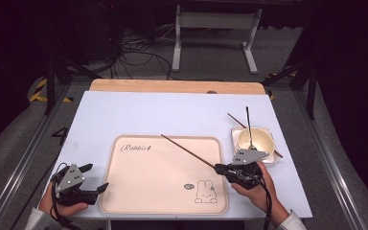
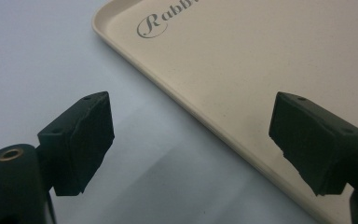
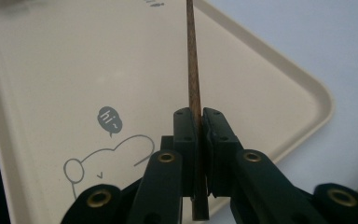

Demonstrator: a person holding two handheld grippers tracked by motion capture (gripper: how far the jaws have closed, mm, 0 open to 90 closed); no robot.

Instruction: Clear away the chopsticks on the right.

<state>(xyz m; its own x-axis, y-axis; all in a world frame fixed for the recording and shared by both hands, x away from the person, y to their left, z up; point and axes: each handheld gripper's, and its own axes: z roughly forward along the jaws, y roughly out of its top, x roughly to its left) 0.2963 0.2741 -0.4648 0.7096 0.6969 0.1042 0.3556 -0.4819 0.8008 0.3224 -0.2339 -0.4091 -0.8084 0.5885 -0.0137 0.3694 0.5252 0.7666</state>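
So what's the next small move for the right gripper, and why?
Probably lower the chopstick flat onto the tray, then open. The right gripper is shut on its end, and the stick angles out over the tray, apparently not yet resting on it.

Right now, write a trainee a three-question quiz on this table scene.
1. True or false: the right gripper has its jaws clamped on a chopstick.
2. What stands in the cream bowl? A) a spoon B) a dark stick C) a cup
3. Fill in: the left gripper, jaws ____, sits by the rabbit tray.

Key: 1 true. 2 B. 3 open.
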